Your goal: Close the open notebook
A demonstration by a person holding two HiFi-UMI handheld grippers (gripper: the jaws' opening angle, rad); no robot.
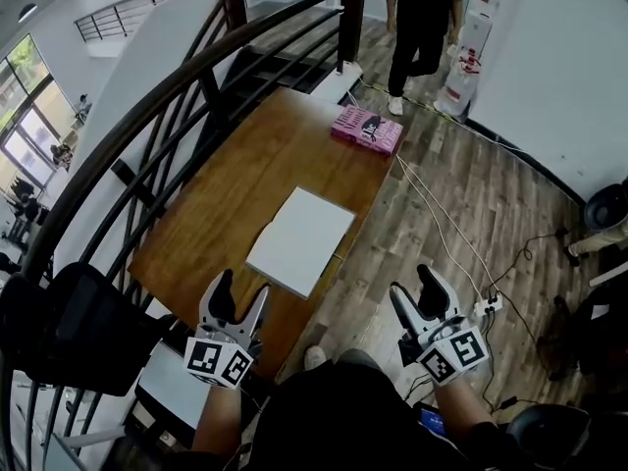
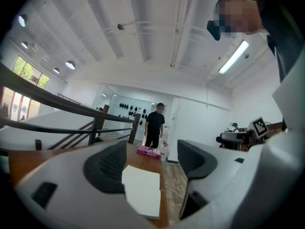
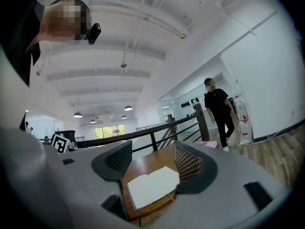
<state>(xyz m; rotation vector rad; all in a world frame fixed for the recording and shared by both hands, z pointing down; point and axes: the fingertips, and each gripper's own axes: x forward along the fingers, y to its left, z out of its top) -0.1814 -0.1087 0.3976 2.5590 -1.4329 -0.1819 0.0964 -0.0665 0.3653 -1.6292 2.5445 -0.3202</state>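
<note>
Notebook [image 1: 301,240] open, white pages up, lying flat on the wooden table [image 1: 218,199] at the centre of the head view, close to the table's right-hand edge. One notebook, one table, and one pink box [image 1: 366,130] at the table's far end, upper centre of the frame, well apart from the notebook.

Two tools are at the bottom of the head view, both short of the notebook and touching nothing: left tool [image 1: 242,287] over the table's near edge, right tool [image 1: 413,285] over the plank floor [image 1: 461,180] beside the table.

Left gripper view: left tool [image 2: 151,163] released, jaws wide apart, nothing between them. The notebook [image 2: 143,192] and the pink box [image 2: 149,151] show far off through the gap.

Right gripper view: right tool [image 3: 153,163] likewise released and empty. The notebook [image 3: 150,185] is seen from its other side, and only here is the crease between its pages plain.

Head view only: white cables [image 1: 439,232] across the floor and one power strip [image 1: 488,307] at lower right. Both gripper views add the ceiling and its lamps, and each shows the other tool's marker cube at its frame edge.

One person in black [image 1: 422,23] stands beyond the table, seen in all three views. A dark curved railing [image 1: 147,126] runs along the table's left side.
</note>
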